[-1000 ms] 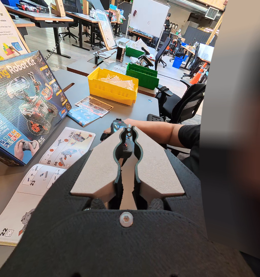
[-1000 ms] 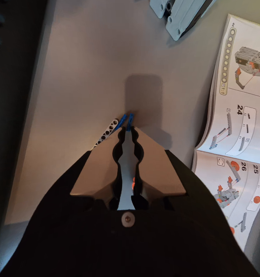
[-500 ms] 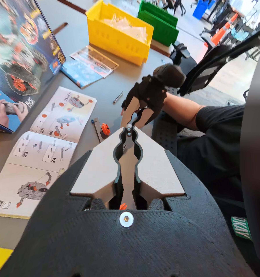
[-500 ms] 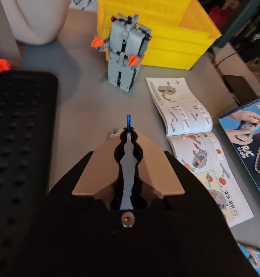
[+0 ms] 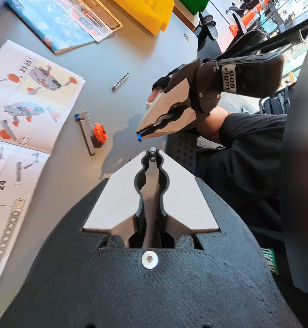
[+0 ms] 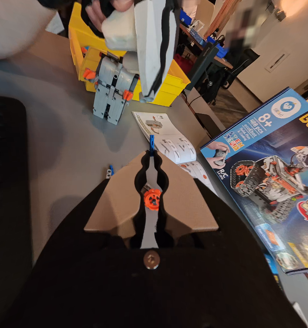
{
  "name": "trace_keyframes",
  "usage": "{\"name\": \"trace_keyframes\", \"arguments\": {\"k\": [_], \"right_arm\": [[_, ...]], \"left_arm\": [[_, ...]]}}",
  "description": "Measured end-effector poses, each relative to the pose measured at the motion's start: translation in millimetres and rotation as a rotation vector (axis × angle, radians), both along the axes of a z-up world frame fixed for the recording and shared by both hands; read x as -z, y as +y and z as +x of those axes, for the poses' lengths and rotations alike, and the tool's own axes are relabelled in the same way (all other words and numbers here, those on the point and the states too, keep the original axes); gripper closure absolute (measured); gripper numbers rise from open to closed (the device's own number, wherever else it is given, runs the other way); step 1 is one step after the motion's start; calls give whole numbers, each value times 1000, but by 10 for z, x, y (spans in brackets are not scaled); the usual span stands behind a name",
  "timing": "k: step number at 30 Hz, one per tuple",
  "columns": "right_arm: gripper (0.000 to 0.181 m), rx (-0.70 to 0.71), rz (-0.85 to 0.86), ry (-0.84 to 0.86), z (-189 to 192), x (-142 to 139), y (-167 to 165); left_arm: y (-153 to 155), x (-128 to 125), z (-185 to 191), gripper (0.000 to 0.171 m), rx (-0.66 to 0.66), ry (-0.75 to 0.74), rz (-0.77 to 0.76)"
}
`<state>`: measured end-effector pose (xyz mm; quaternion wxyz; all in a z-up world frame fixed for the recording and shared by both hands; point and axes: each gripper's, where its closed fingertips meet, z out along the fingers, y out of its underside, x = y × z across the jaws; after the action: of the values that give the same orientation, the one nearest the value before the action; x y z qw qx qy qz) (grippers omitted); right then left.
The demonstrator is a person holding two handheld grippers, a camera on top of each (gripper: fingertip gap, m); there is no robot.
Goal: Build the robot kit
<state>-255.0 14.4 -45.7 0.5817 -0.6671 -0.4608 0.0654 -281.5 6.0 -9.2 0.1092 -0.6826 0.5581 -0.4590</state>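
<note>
Left gripper [image 5: 152, 154]: closed on a small grey perforated plastic beam [image 5: 152, 156].
Right gripper [image 6: 151, 153]: clamped on a slim blue plastic pin [image 6: 151, 145], held above the grey table [image 6: 75, 142].
Nearby: grey beam with orange plastic gear [image 5: 100, 133] lies below.

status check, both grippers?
Left gripper shut on small grey beam. Right gripper shut on blue pin. Both above table; grey-and-orange assembly lies below.
</note>
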Motion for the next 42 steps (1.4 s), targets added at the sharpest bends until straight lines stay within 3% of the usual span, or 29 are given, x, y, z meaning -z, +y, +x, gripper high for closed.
{"name": "trace_keyframes", "arguments": {"k": [13,19,27,42], "right_arm": [[179,84,178,-151,160,24,35],[179,97,243,-188,207,-16,48],[179,77,368,-233,144,-149,-42],[179,97,423,-182,26,-267,-83]], "left_arm": [[-266,189,189,166,18,32,35],[-163,163,215,166,-7,4,47],[-107,28,165,166,7,-53,-54],[-88,14,176,166,27,-74,-139]]}}
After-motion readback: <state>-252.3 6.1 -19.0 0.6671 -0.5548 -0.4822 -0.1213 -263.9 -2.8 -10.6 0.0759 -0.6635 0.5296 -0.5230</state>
